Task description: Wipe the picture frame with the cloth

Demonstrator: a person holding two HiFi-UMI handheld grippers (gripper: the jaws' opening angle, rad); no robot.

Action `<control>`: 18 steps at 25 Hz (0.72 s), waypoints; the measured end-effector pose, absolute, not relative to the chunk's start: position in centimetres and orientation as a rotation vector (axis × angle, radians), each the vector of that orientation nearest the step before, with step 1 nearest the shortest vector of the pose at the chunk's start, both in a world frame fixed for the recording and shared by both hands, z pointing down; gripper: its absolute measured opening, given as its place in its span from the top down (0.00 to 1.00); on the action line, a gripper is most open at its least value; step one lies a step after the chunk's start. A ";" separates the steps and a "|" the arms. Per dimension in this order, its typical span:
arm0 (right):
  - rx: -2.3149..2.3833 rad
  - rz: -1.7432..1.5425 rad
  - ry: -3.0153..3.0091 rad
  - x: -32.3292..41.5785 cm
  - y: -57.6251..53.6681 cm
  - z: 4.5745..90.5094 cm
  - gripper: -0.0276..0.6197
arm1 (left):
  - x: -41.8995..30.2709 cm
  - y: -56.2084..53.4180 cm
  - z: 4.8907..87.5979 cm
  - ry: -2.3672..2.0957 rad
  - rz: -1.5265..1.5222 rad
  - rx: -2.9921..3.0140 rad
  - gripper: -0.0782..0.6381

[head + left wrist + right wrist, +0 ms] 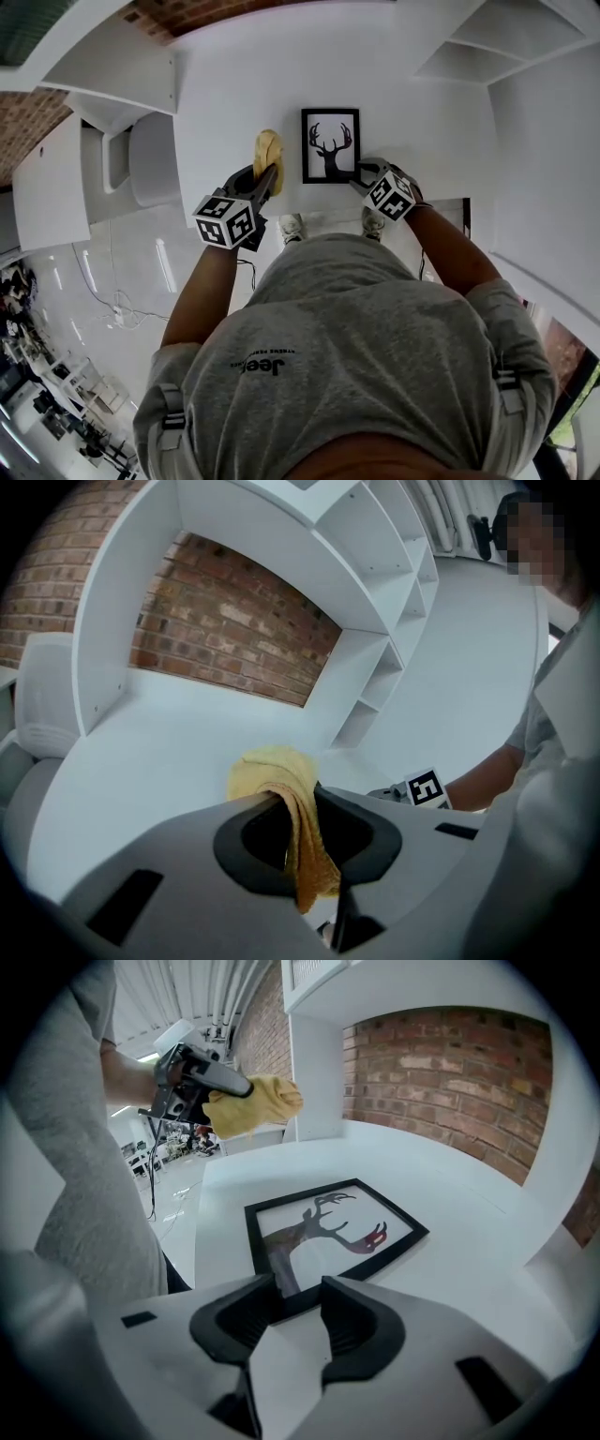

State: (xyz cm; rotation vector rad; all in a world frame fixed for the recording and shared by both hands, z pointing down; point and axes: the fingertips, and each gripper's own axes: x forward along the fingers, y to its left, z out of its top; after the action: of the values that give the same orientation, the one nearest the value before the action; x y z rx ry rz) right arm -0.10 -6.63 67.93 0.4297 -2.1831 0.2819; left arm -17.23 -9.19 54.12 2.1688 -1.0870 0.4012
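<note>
Black picture frame (336, 1227) just ahead of right hand-held gripper (298, 1288), jaws apart

Grey short-sleeved T-shirt (375, 347), dark lettering

One picture frame (330, 145), one cloth (269, 150), two hand-held grippers (265, 178) (362, 174)

Black picture frame (330, 145), deer silhouette, flat on white tabletop (422, 122); crumpled yellow cloth (268, 150) alongside.
</note>
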 end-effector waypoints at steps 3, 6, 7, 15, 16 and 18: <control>0.420 0.281 -2.192 0.0 -6.6 67.8 0.71 | -16.7 -10.8 55.8 -1.084 0.461 2.148 0.80; 0.417 0.276 -2.203 0.0 -6.7 67.6 0.71 | -15.2 -13.5 57.9 -1.056 0.569 2.144 0.80; 0.413 0.274 -2.204 0.0 -6.6 67.6 0.71 | -14.5 -14.5 58.7 -1.044 0.614 2.149 0.80; 0.386 0.271 -2.218 -0.2 -6.6 67.6 0.71 | -9.7 -20.9 64.0 -1.004 1.031 2.141 0.80; 0.385 0.270 -2.221 -0.3 -6.7 67.5 0.71 | -9.5 -21.3 64.6 -1.005 1.078 2.129 0.80; 0.382 0.268 -2.226 -0.3 -6.7 67.5 0.71 | -9.0 -21.4 65.6 -1.002 1.156 2.108 0.80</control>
State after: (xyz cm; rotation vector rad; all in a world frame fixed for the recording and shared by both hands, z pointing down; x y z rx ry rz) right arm -0.35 -6.74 67.55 0.3820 -2.2257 0.2682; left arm -9.03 -21.44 65.58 2.1078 -1.0017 1.1561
